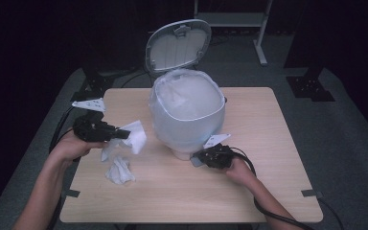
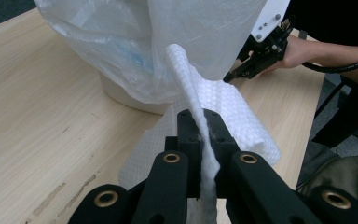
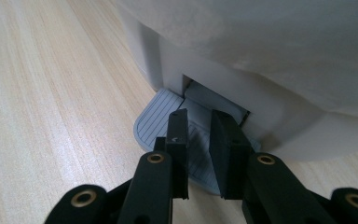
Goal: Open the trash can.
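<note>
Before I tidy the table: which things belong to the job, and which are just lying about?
In use:
left tool, shut on paper towel
right tool, pressing pedal
bin, lid up

Lying about:
crumpled tissue
table

A white embossed paper towel (image 2: 242, 116) hangs pinched at one creased edge, lifted off the table near its left edge, its sheet drooping open below. A second crumpled paper towel (image 1: 120, 171) lies on the table just beneath it, toward the front-left. The white pedal bin (image 1: 188, 112) stands upright at the table's middle, nearer the far edge, lid (image 1: 178, 44) raised, lined with a translucent bag folded over its rim. Its grey ribbed pedal (image 3: 163, 123) juts out at the base on the front-right side
</note>
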